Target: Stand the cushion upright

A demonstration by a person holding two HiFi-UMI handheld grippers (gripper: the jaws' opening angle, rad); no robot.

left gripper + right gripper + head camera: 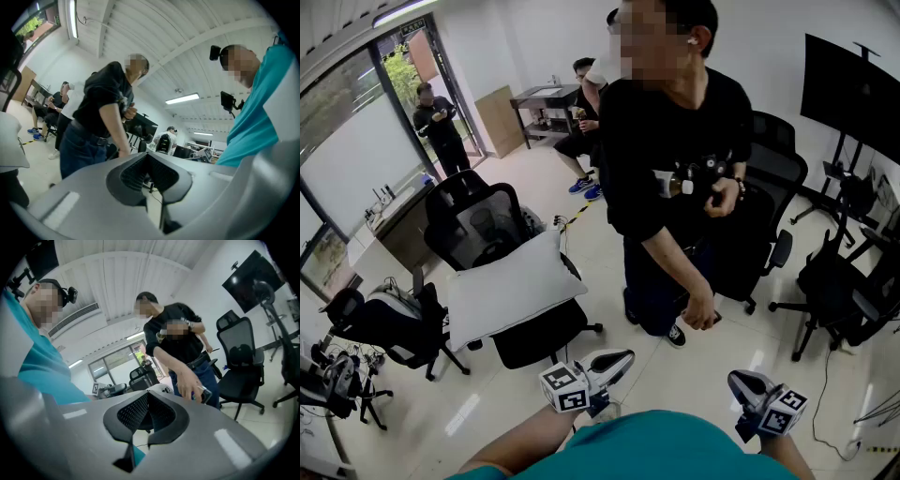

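A white cushion (511,286) lies tilted across the seat of a black mesh office chair (478,220), leaning against its backrest. A white corner that may be the cushion (9,140) shows at the left edge of the left gripper view. Both grippers are held low and close to my teal shirt, well short of the cushion. My left gripper (614,361) (147,153) has its jaws closed together with nothing between them. My right gripper (745,384) (147,393) is also shut and empty, and points toward the person in black.
A person in black (675,187) stands right of the cushion chair, holding a small object. More black office chairs (773,197) (844,291) stand at the right, and another chair with gear (384,323) at the left. A dark screen (853,94) is at the far right. Several people are at the back.
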